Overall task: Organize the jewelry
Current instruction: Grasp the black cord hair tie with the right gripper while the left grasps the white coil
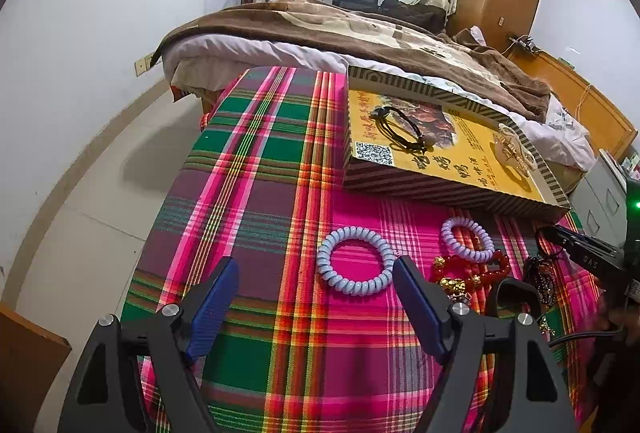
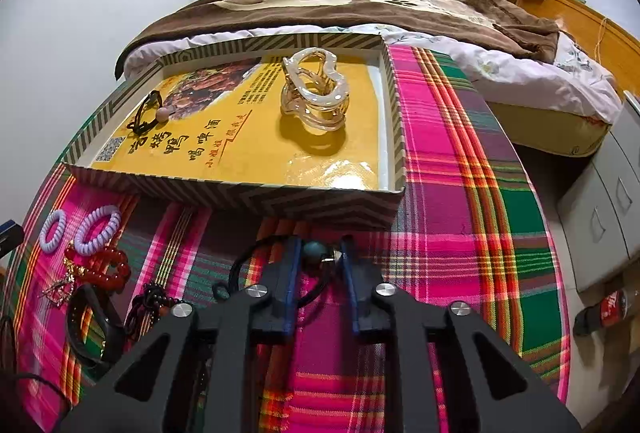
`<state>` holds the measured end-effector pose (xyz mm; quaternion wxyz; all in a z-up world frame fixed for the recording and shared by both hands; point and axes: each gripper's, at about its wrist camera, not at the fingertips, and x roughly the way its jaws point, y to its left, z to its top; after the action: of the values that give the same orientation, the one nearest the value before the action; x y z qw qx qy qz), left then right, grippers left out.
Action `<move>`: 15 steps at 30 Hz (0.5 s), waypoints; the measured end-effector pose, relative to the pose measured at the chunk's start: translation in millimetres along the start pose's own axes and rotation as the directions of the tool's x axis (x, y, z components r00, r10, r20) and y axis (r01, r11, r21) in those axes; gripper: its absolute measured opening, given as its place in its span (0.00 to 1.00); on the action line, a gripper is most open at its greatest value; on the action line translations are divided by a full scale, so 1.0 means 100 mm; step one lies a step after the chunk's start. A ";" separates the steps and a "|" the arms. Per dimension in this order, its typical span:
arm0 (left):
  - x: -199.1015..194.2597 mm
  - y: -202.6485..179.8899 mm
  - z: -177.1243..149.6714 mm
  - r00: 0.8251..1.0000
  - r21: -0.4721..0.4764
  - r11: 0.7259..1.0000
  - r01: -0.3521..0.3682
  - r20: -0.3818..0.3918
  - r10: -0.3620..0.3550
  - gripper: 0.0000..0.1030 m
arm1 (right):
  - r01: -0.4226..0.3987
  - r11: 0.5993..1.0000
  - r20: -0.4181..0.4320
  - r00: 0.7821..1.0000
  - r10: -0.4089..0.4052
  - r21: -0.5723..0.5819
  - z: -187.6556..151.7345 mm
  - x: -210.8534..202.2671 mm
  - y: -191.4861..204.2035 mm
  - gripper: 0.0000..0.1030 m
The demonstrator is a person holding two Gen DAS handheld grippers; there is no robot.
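Right claw [image 2: 320, 257]: your jaws are nearly clenched around the dark bead hair tie [image 2: 314, 251].
Left claw [image 1: 316, 285]: released, empty.
Box [image 2: 280, 199]: straight ahead of your right claw.

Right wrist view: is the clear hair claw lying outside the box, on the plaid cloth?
No, the hair claw stands inside the box, on its yellow floor.

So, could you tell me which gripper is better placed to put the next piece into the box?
Right, probably. The right gripper has its jaws narrowed around the dark bead of a black cord bracelet, just in front of the box. The left gripper hangs open over bare cloth beside the lilac coil ring.
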<state>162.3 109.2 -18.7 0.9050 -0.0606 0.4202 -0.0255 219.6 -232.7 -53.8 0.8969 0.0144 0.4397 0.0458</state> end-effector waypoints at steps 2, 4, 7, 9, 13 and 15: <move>0.01 0.01 0.00 1.000 -0.003 1.000 0.004 -0.003 -0.004 0.76 | -0.009 1.000 0.002 1.000 0.009 0.006 -0.01 -0.02 -0.02 0.17; 0.05 0.02 0.01 1.000 -0.005 1.000 0.006 -0.016 -0.006 0.76 | -0.012 1.000 0.008 1.000 0.012 0.018 -0.03 -0.04 -0.04 0.17; 0.12 0.05 0.02 0.999 -0.010 1.000 0.009 -0.036 -0.009 0.76 | -0.018 0.999 0.034 0.999 0.017 0.037 -0.06 -0.12 -0.09 0.17; 0.17 0.06 0.05 0.999 -0.011 1.000 0.004 -0.049 -0.004 0.76 | -0.029 0.999 0.048 0.999 0.027 0.046 -0.07 -0.19 -0.11 0.17; 0.32 0.06 0.10 0.995 0.013 0.999 -0.038 -0.089 0.039 0.76 | -0.043 0.998 0.073 0.997 0.039 0.051 -0.07 -0.29 -0.10 0.17; 0.39 0.06 0.13 0.994 0.014 0.999 -0.050 -0.099 0.051 0.76 | -0.047 0.998 0.082 0.996 0.043 0.047 -0.07 -0.33 -0.08 0.17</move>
<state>197.3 113.0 -41.1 0.8838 -0.0434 0.4658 -0.0082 194.6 -243.8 -32.2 0.9122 0.0479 0.4033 0.0546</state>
